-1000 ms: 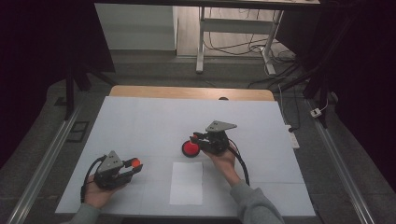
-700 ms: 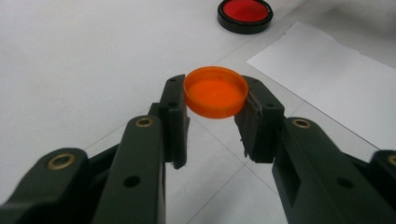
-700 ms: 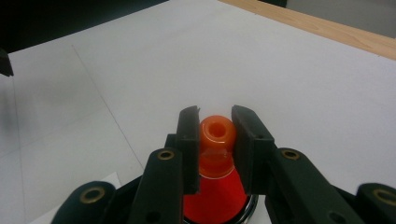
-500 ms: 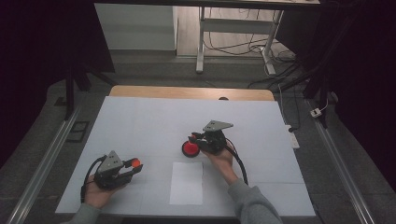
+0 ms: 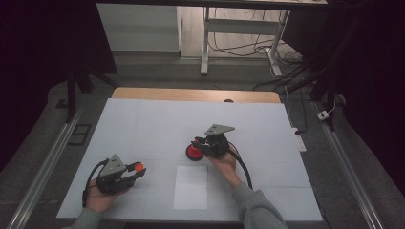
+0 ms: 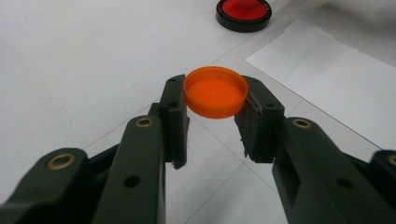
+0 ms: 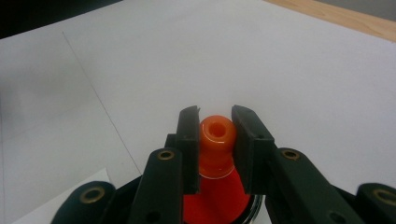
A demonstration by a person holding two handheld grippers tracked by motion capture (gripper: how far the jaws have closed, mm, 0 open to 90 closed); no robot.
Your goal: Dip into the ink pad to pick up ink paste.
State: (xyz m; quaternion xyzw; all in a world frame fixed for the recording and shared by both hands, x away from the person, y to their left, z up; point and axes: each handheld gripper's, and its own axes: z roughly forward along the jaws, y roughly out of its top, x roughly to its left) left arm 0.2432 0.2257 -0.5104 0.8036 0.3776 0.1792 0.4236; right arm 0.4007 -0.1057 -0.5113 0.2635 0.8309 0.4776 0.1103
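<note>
**Item record: orange cap and red funnel-necked piece, both held**

Setting: white-covered table (image 5: pixel 143 124) with a wooden far edge, dark room around it, cables on the floor behind. A white paper sheet (image 5: pixel 191 187) lies near the front edge, between the two hands.

Left gripper (image 6: pixel 215 109): jaws narrowed on a shallow orange cap (image 6: pixel 215 92), open side up, pinched at its rim and carried just above the table at front left.

Right gripper (image 7: pixel 215 135): jaws clamped on the orange neck (image 7: pixel 215 140) of a red, black-rimmed piece (image 5: pixel 194 152), which sits on the table just beyond the paper sheet.

Step in hand, as judged: the cap is off the neck and the two parts are well apart.

Next move, as judged: whether capping or setting down, the left hand must keep the cap level; the right must hold the neck steady.
</note>
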